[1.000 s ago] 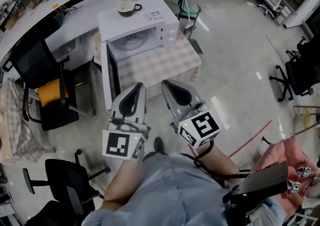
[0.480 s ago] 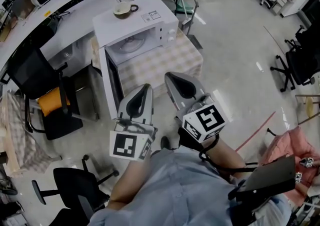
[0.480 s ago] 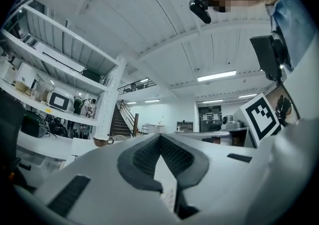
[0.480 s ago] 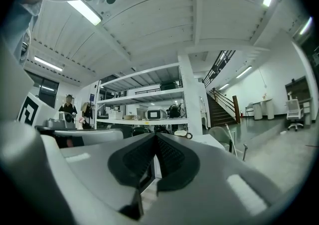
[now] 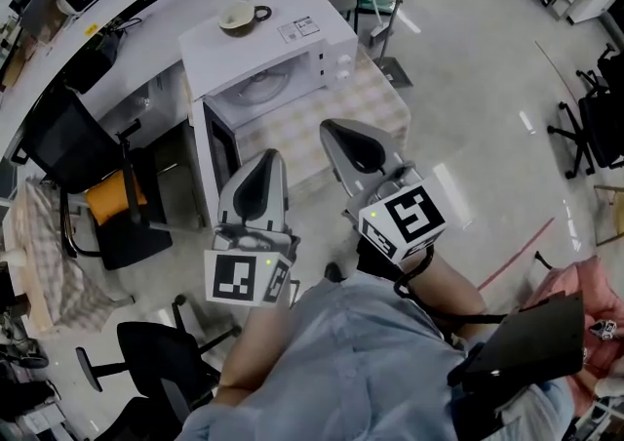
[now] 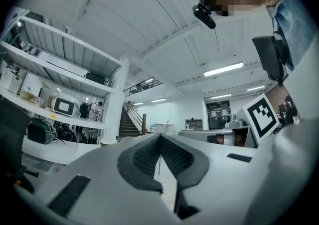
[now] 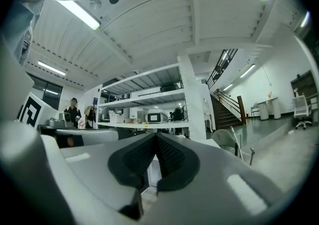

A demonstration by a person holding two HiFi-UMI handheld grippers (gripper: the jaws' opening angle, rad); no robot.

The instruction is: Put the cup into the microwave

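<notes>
I hold both claws out level in front of me, side by side and a little apart, pointing toward the microwave [image 5: 283, 39]. My left claw [image 5: 270, 156] is clenched on nothing: in its own view the dark ribbed pads [image 6: 172, 157] meet at the tip, with only open room behind them. My right claw [image 5: 336, 129] is clenched and empty too, its pads [image 7: 172, 159] pressed together.

The cup [image 5: 239, 16] stands on the flat top of the microwave, near the back left corner, with its handle pointing right. It is well apart from both claws.

The microwave is white and sits on a low bench [image 5: 336, 117] covered with a checked cloth. Its door [image 5: 216, 161] hangs open on the left side, and the glass plate [image 5: 258, 90] shows inside the cavity. My left claw tip lies near the lower edge of that open door, and my right claw tip is over the checked cloth.

A black chair [image 5: 68, 137] with an orange cushion [image 5: 112, 193] stands to the left, beside a long white counter [image 5: 146, 24].
</notes>
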